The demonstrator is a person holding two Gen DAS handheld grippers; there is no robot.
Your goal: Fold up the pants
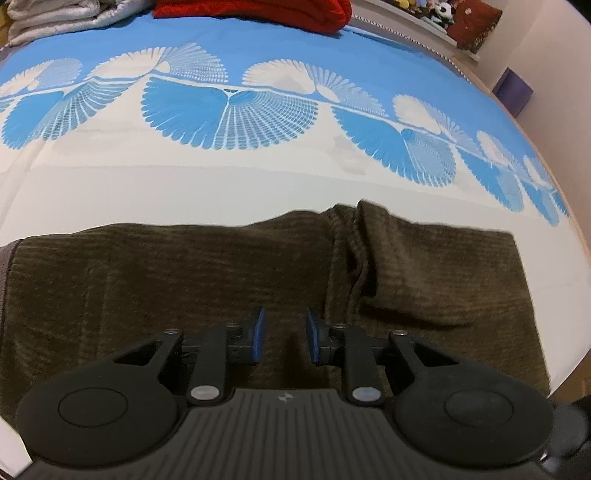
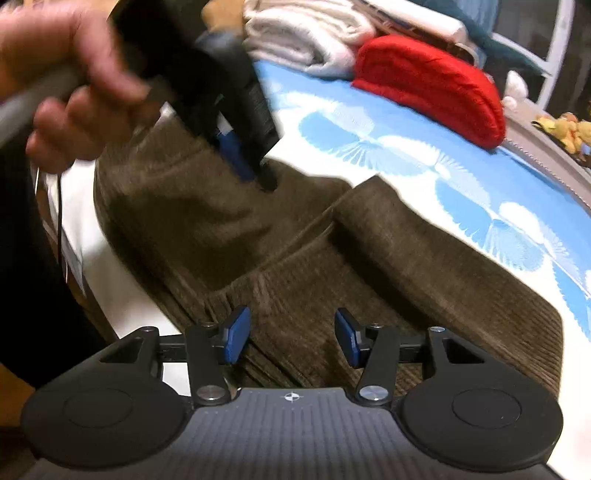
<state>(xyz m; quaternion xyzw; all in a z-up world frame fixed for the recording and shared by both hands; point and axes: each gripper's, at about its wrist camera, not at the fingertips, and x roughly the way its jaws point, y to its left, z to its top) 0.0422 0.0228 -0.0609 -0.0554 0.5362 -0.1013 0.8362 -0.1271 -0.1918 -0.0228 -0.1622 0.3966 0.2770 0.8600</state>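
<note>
A pair of brown corduroy pants (image 1: pixel 184 288) lies on a bed, on a sheet (image 1: pixel 258 177) that is white near the pants and blue with white fan shapes farther back. In the left wrist view the pants stretch across the lower half of the picture, with a raised fold running down them right of the middle. In the right wrist view one part of the pants is doubled over another, leaving a stepped edge across the cloth.

The left gripper (image 1: pixel 283 338) hangs over the pants, pointing steeply down. Its jaws stand a small way apart, with only the flat cloth behind the gap; whether the blue pads (image 1: pixel 258 334) pinch any fabric cannot be told from this view. In the right wrist view the same gripper is blurred, held in a hand (image 2: pixel 70 85) at the upper left, with its tip down against the pants.

The right gripper (image 2: pixel 291 341) also sits low over the pants, near the folded edge. Its jaws are spread wide and released, with cloth beneath the gap but nothing pressed between the pads (image 2: pixel 236 339).

At the far end of the bed lie a red bundle (image 2: pixel 432 88) and folded pale blankets (image 2: pixel 306 33).
</note>
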